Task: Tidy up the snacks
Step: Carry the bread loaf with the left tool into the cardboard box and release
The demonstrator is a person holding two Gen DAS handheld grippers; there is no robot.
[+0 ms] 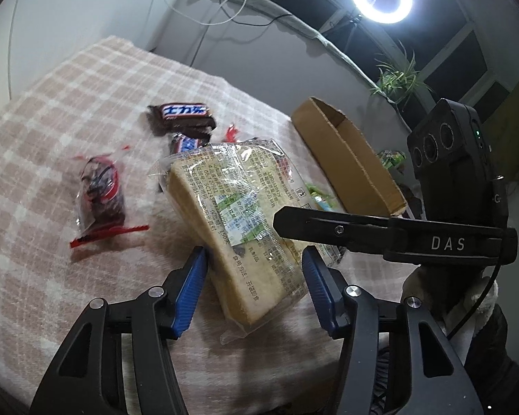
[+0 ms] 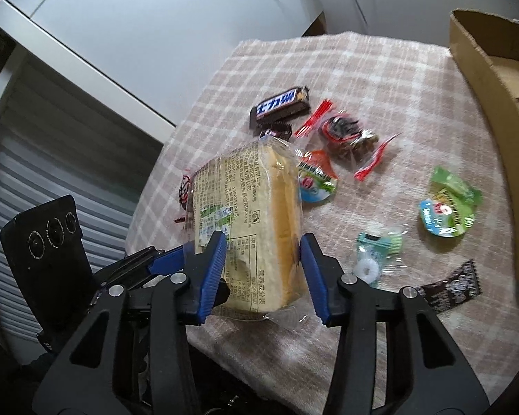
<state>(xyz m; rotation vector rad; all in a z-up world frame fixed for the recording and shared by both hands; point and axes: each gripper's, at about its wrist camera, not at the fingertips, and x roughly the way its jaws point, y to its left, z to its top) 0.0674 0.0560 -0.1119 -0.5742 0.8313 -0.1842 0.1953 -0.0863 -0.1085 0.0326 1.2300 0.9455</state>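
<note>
Cardboard box (image 2: 494,110) sits at 2 o'clock on the checked cloth (image 2: 380,69). Bagged bread loaf (image 2: 256,214) lies mid-cloth: light, squashy, slick film, so grip the long flanks, gently. Left gripper (image 1: 252,287) and right gripper (image 2: 263,269) both clamp it.

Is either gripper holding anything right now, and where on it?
Both hold the bagged bread loaf at its near end: left gripper and right gripper each clamp its sides.

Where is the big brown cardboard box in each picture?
Left wrist view: the cardboard box sits right of centre, behind the bagged bread.
Right wrist view: the box runs along the far right edge.
Shared landmark: the dark chocolate bar with white letters on the checked cloth.
</note>
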